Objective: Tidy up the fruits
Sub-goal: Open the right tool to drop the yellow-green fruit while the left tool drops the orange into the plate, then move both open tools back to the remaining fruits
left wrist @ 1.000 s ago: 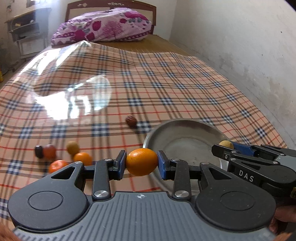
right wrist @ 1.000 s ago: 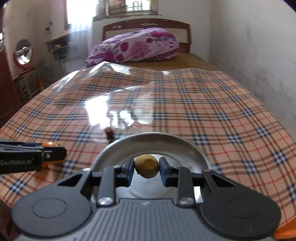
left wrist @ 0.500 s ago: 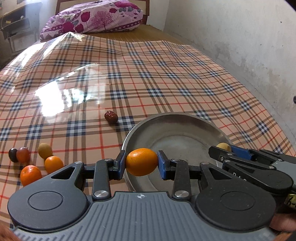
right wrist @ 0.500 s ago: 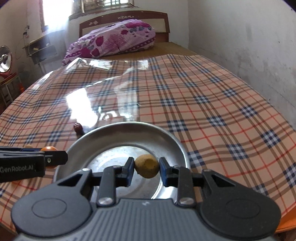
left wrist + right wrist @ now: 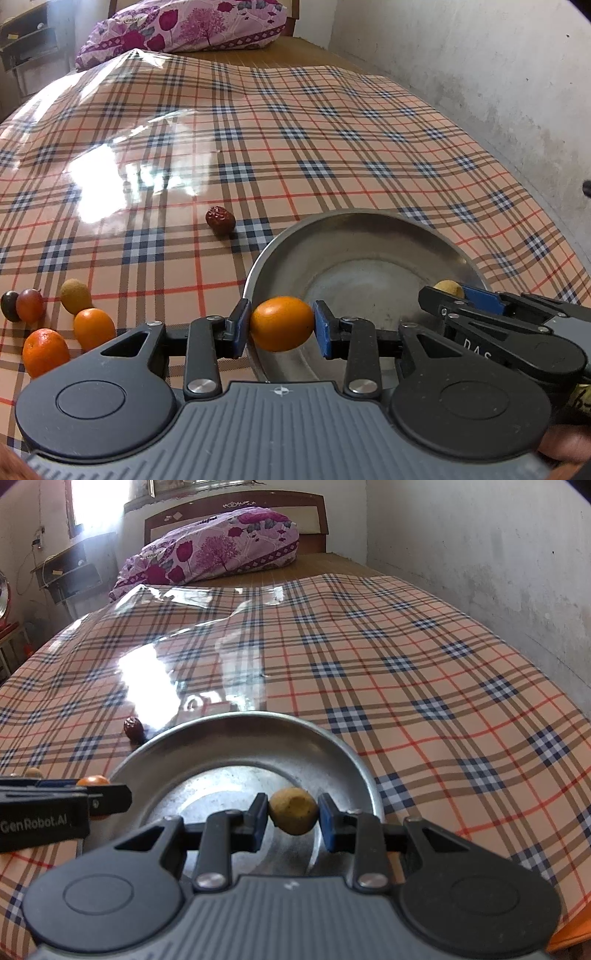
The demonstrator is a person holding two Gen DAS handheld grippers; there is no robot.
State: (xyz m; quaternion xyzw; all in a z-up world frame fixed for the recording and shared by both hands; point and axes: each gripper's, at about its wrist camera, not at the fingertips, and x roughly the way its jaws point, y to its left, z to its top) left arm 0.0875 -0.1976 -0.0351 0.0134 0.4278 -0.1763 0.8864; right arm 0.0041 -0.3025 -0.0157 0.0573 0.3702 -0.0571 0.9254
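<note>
Steel bowl [image 5: 369, 229] is sitting under both grippers: we are clamping an orange [image 5: 282, 324] in the left gripper [image 5: 282, 328] jaws and a tan fruit [image 5: 293, 810] in the right gripper [image 5: 293, 818] jaws, ready for dropping inside.

There were three orange fruits [image 5: 282, 324], two tan fruits [image 5: 75, 296], two dark grapes [image 5: 29, 305] (touching), one red date [image 5: 220, 220] and one metal bowl [image 5: 369, 229].

The metal bowl [image 5: 354, 760] looks dull and scuffed. A glossy plastic sheet [image 5: 155, 122] covers the checked cloth [image 5: 443, 672].
</note>
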